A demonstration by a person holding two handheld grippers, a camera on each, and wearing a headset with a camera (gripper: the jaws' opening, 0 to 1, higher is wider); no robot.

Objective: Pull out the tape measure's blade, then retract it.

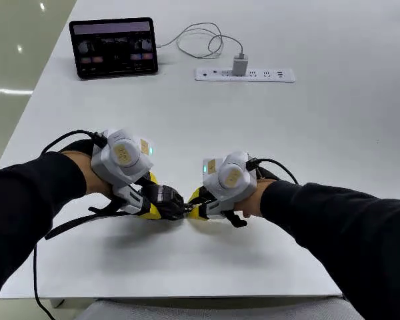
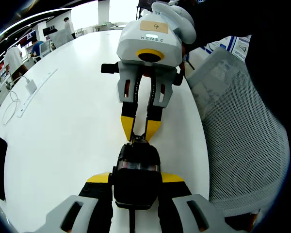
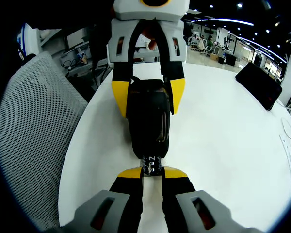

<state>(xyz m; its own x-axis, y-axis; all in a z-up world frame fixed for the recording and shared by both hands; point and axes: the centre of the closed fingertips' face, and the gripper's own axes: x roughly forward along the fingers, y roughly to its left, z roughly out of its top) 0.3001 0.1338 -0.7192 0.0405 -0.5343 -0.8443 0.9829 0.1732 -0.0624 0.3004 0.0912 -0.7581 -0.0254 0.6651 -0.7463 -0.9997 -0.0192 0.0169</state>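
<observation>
At the far left of your white table [image 1: 273, 133] a dark tablet [image 1: 113, 47] stands propped up, its screen lit and facing you. To its right, also at the far side, a white power strip [image 1: 270, 75] lies flat with a white charger [image 1: 240, 65] plugged into it. A white cable [image 1: 199, 39] loops from the charger towards the tablet. A grey mesh chair [image 2: 237, 131] sits at the near edge.

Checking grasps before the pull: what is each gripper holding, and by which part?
The left gripper clamps the tape measure by its black case sides; the right gripper pinches the blade tip.
</observation>
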